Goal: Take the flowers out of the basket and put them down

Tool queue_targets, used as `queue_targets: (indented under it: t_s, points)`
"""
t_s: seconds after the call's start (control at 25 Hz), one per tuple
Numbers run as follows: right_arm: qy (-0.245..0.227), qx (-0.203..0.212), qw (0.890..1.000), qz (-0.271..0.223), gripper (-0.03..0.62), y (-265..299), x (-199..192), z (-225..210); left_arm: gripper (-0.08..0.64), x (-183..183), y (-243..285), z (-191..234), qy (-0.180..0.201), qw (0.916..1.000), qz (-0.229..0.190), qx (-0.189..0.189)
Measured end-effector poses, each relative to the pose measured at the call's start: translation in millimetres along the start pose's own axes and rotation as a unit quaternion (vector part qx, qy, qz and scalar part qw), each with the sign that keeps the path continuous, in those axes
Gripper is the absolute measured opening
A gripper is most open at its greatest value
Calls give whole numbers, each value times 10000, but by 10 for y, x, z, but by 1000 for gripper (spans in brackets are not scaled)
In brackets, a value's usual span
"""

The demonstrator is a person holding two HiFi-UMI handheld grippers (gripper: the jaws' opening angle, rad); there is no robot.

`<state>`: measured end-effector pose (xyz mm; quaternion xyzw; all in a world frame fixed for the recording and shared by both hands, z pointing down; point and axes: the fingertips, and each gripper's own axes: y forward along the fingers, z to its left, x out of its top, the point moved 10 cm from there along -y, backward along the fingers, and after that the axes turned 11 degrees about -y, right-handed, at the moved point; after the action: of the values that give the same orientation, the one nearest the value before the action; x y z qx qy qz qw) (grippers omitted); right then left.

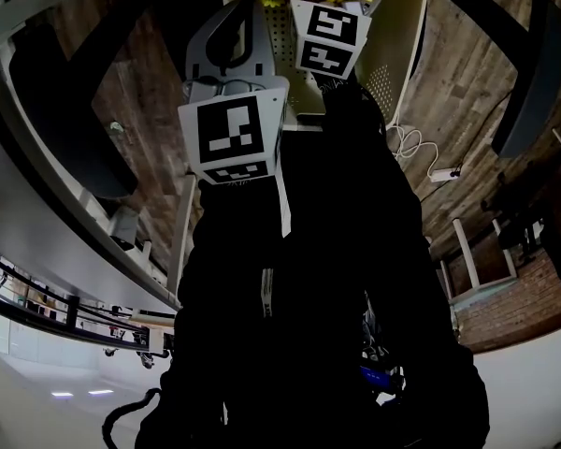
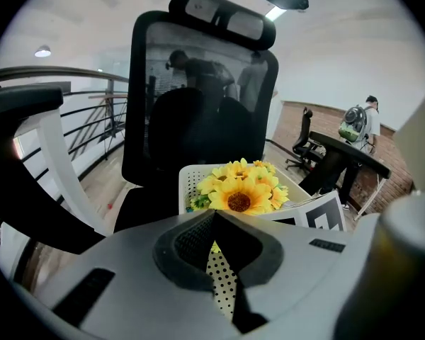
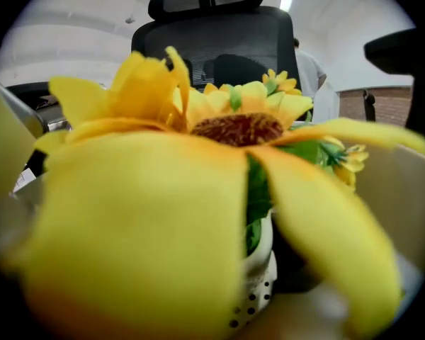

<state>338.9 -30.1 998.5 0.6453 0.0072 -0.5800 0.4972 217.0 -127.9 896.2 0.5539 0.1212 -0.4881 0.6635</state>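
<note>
With the left tool [image 2: 216,239] clamped on the near wall of the basket [image 2: 188,183], ease the right tool [image 1: 330,34], jaws wide apart, down into the basket under the petals of the flowers [image 3: 227,129] and close on stems.

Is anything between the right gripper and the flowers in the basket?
Nothing visible does. The flowers fill the right gripper view, petals right up against the camera; the basket wall lies below them, not in front.

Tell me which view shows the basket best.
Left gripper view: the white perforated basket shows with sunflowers inside. Head view catches only a wall strip; right gripper view, a dotted bit under petals.
</note>
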Motion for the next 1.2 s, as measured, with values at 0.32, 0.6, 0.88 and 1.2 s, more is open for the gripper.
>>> queue_targets:
  t_s: [0.32, 0.6, 0.88, 1.2]
  points:
    - [-160, 9, 9995, -281, 469, 37, -43, 7, 0, -3, 64, -16, 72, 10000, -5, 44]
    - [-124, 24, 9991, -411, 471, 6, -32, -13, 0, 14, 51, -5, 96, 9999, -66, 99]
    - [-168, 2, 9988, -466, 471, -159, -66, -32, 0, 11, -58, 44, 92, 9996, -80, 241]
    - [-131, -90, 9971, -745, 471, -533, 133, -48, 0, 125, -288, 29, 98, 9990, -315, 294]
